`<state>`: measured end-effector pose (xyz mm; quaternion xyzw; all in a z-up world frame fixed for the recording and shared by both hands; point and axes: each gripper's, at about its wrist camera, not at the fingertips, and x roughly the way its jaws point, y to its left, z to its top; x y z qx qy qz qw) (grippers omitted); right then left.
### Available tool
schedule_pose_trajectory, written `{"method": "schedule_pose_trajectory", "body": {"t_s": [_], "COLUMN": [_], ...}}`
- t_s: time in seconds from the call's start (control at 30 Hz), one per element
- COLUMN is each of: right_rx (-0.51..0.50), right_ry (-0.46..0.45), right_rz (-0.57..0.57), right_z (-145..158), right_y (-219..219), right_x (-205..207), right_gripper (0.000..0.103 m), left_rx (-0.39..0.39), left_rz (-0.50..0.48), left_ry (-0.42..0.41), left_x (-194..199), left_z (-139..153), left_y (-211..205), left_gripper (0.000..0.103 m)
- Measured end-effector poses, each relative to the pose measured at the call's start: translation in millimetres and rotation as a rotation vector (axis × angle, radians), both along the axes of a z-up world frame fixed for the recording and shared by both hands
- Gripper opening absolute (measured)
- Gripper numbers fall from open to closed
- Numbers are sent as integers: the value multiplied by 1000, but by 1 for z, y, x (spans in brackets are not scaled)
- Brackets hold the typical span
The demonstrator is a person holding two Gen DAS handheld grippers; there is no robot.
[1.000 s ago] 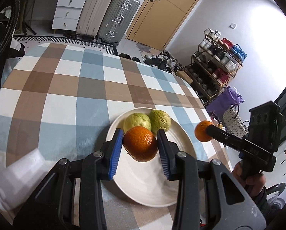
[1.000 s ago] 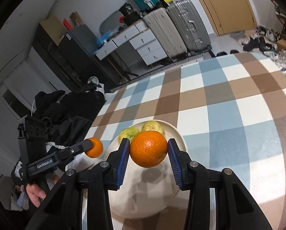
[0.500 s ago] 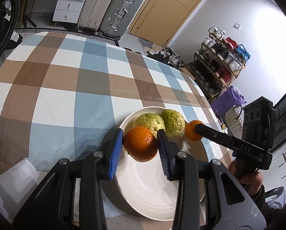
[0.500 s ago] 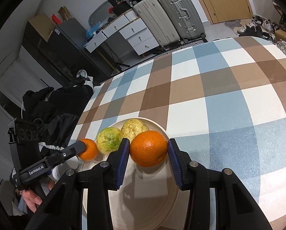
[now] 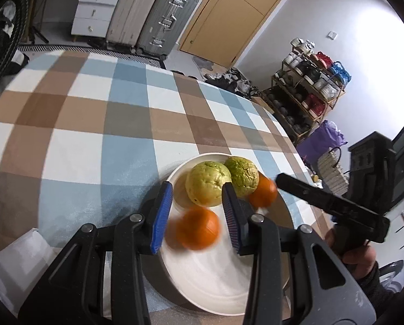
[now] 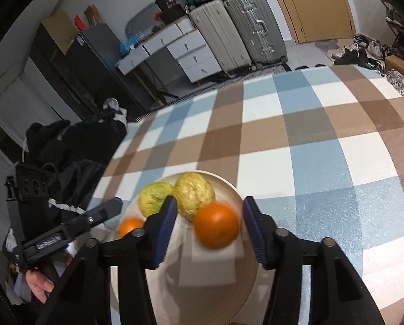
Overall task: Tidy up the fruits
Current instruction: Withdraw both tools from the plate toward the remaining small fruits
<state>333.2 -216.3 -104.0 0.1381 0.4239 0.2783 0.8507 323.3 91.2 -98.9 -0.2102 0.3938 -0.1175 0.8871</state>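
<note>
Both oranges had left their grippers since half a second earlier, when each was still clamped between blue pads. The left gripper (image 5: 197,214) stood with its jaws spread wide, and its orange (image 5: 199,230) appeared blurred between and below the pads, over the near part of the white plate (image 5: 215,284); contact with the plate surface could not be confirmed because of the blur. The right gripper (image 6: 208,224) was likewise spread wide. Its orange (image 6: 216,224), also blurred, sat at the plate's right rim (image 6: 237,192), just beside the yellower of two green fruits (image 6: 193,195).

The two green fruits (image 5: 208,184) were round, bumpy-skinned and yellow-green, one paler than the other. They lay side by side, touching, at the far side of the plate. In the left wrist view, the right-hand orange (image 5: 264,193) showed just beside the darker green fruit (image 5: 242,174), below the tip of the right gripper's black finger (image 5: 304,192). Both oranges were deep orange with a smooth, slightly glossy skin.

The plate rested on a table (image 5: 93,124) covered with a blue, brown and white checked cloth. A person's hand (image 5: 356,254) held the right gripper's handle.
</note>
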Motion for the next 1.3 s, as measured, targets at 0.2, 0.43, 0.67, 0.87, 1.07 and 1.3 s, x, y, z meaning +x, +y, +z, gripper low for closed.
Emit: {"method": "schedule_pose_trajectory", "body": {"t_s": [0.2, 0.43, 0.67, 0.87, 1.07, 1.3], "right_rx": [0, -1, -11, -25, -31, -37], "right_ry": [-36, -115, -198, -278, -338, -370], "right_rz": [-17, -37, -55, -67, -93, -108], "right_z": [23, 51, 67, 75, 78, 78], "right_y": [-8, -20, -28, -34, -41, -48], "right_x": [-23, -71, -126, -174, -213, -248], "right_gripper": [54, 71, 82, 92, 99, 101], "left_rx": [17, 73, 151, 203, 233, 247], "left_rz": [22, 59, 89, 98, 104, 85], "left_ry": [-16, -49, -84, -118, -171, -175], "left_x": [-16, -57, -108, -150, -191, -229], "left_z": [20, 47, 71, 86, 100, 103], "left_y": [-1, -9, -26, -41, -54, -70], "left_gripper": [42, 75, 83, 89, 101, 102]}}
